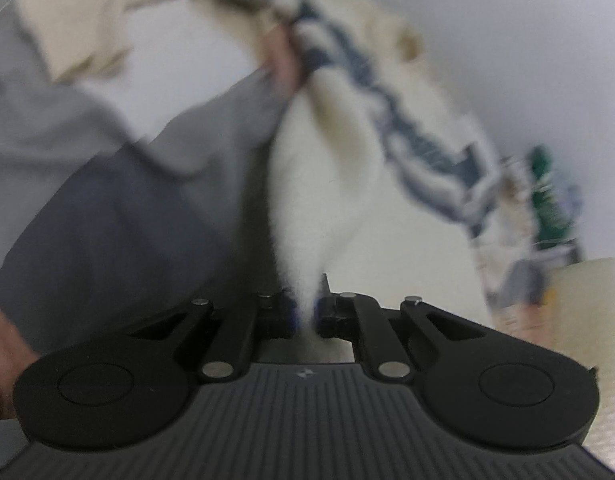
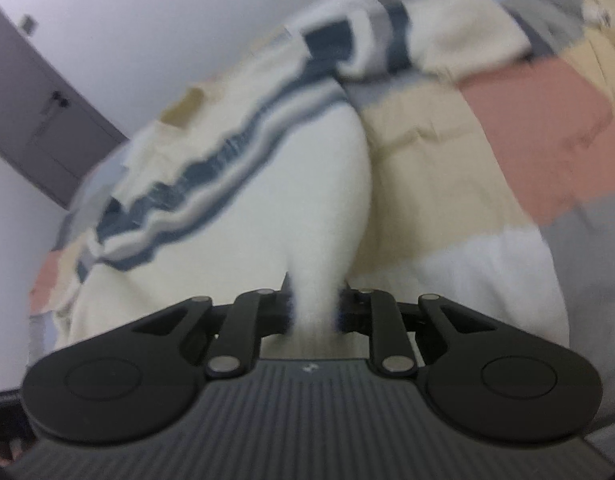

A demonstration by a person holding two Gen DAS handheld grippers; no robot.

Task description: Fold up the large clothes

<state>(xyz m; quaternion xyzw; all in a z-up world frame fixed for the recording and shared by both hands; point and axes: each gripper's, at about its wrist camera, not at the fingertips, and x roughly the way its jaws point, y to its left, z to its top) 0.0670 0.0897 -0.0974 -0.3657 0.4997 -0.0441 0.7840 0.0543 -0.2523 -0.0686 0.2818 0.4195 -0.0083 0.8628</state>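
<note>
A cream sweater (image 1: 307, 208) with navy and grey stripes is held by both grippers. The left gripper (image 1: 305, 314) is closed tight on a thin fold of the cream knit, which rises from the jaws toward the striped part. The right gripper (image 2: 315, 312) is clamped on a thicker bunch of the same sweater (image 2: 307, 208), its jaws kept slightly apart by the cloth. The sweater is draped over a patchwork bedspread (image 2: 527, 120) of pink, beige, white and grey blocks. A grey door (image 2: 39, 120) is seen at the far left of the right view. Both views are blurred.
</note>
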